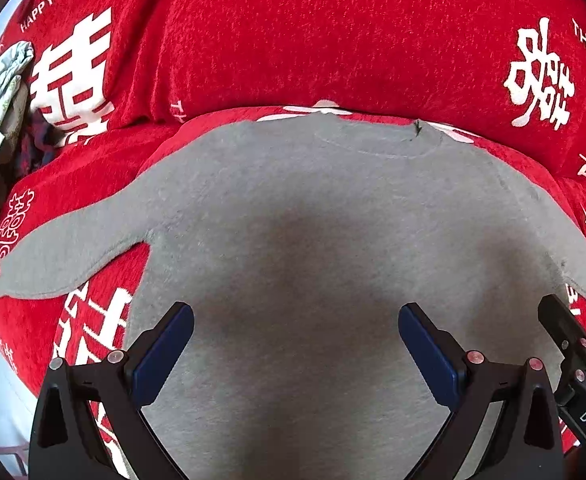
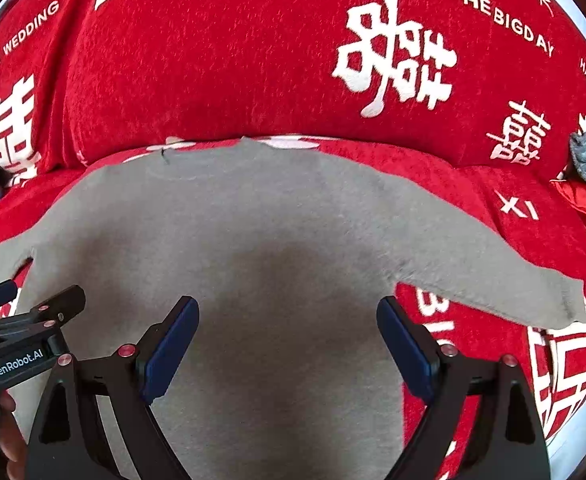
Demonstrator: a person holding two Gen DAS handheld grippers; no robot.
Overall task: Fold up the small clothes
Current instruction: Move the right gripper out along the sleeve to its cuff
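Red plush cover (image 1: pixel 293 32) with white printed characters fills both frames. Grey long-sleeved fleece top (image 1: pixel 293 220) lies flat across frame centre, sleeves spread outward. Left gripper (image 1: pixel 295 334) and right gripper (image 2: pixel 287 328), bottom centre: jaws spread wide, grasping nothing.

My right gripper (image 2: pixel 287 344) hangs over a grey sweater (image 2: pixel 253 232) spread flat on a red cover (image 2: pixel 233 60) with white characters, my fingers (image 2: pixel 171 350) wide apart and holding nothing. One sleeve (image 2: pixel 493 276) stretches out to the right. My left gripper (image 2: pixel 25 312) shows at the left edge.
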